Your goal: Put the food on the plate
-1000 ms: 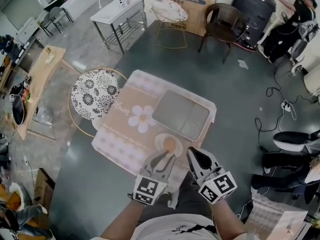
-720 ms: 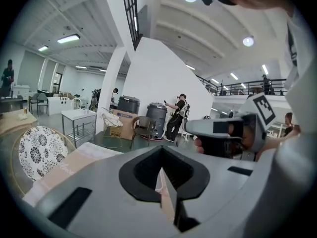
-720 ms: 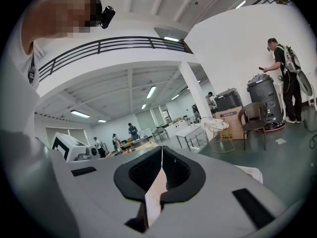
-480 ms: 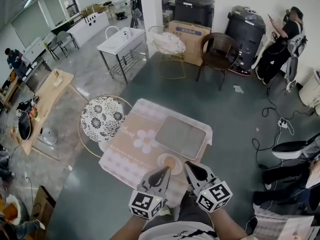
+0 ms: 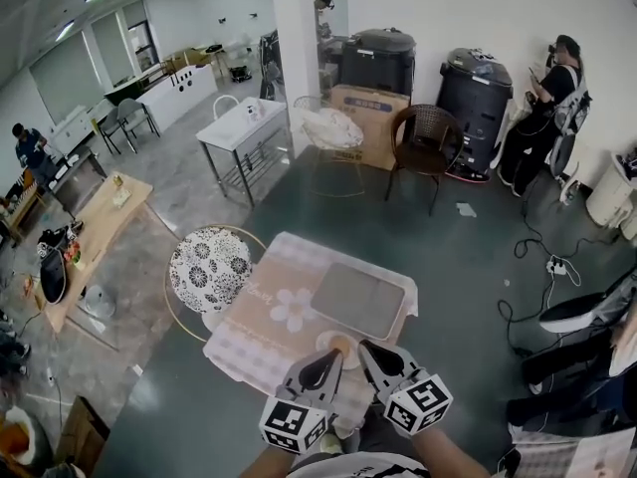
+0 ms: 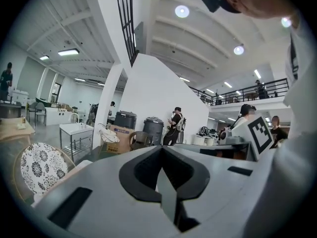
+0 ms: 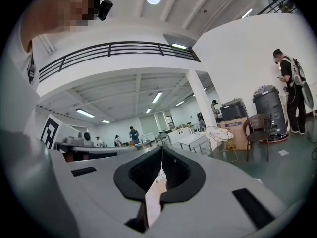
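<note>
A small pale plate (image 5: 324,343) with an orange piece of food (image 5: 341,345) on it sits at the near edge of the pink patterned table (image 5: 261,312). My left gripper (image 5: 336,355) and right gripper (image 5: 365,349) hang side by side just in front of the plate, tips pointing at it, apart from it. Both are shut with nothing between the jaws. In the left gripper view the left gripper (image 6: 162,151) shows its jaws meeting in a line, aimed across the room. The right gripper view shows the right gripper (image 7: 162,151) the same way.
A grey tray (image 5: 358,300) lies on the table beyond the plate. A round floral chair (image 5: 209,269) stands at the table's left. Further off are a white metal table (image 5: 249,122), a carton (image 5: 368,108), a brown wicker chair (image 5: 426,145) and a standing person (image 5: 542,113).
The head view has tipped up, so more of the room shows and the table sits lower. The left jaws have closed. Both grippers stay just in front of the plate.
</note>
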A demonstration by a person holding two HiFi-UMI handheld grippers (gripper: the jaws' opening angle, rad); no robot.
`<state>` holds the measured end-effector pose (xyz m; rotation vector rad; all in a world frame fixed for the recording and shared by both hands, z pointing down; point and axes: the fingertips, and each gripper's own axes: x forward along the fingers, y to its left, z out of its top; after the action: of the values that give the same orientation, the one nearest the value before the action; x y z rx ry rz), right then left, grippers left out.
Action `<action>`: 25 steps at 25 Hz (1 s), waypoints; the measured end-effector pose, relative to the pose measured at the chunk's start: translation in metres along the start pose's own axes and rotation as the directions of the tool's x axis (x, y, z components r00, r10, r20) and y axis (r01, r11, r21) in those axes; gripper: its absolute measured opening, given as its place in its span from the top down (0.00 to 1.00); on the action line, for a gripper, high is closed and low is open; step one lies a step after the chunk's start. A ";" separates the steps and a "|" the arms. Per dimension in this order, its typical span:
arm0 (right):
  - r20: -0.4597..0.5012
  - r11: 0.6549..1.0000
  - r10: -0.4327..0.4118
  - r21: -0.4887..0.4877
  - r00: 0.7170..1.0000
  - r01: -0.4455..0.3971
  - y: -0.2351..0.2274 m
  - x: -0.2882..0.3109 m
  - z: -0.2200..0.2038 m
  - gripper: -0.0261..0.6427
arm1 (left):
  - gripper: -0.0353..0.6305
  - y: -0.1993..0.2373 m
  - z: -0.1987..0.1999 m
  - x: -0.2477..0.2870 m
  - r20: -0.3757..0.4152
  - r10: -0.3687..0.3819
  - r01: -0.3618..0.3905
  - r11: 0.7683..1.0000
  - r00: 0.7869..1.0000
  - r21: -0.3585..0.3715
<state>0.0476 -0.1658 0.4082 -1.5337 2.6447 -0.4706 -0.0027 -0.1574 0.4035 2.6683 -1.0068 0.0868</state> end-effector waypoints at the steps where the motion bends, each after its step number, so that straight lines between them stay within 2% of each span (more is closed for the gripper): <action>1: 0.001 1.000 -0.001 -0.003 1.000 0.001 0.002 -0.001 0.001 0.94 | 0.94 0.000 0.004 -0.002 0.006 0.001 -0.001 1.000 1.000 0.000; 10: 0.017 0.998 -0.016 -0.055 1.000 0.017 0.017 -0.005 0.017 0.94 | 0.94 -0.008 0.028 -0.015 0.050 -0.010 0.009 1.000 0.999 0.026; 25: 0.031 0.997 -0.017 -0.079 0.999 0.020 0.026 -0.008 0.019 0.94 | 0.94 -0.009 0.028 -0.023 0.064 -0.014 0.011 0.999 0.998 0.043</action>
<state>0.0333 -0.1517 0.3815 -1.5747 2.6595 -0.3439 -0.0160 -0.1444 0.3707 2.7320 -1.0183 0.0202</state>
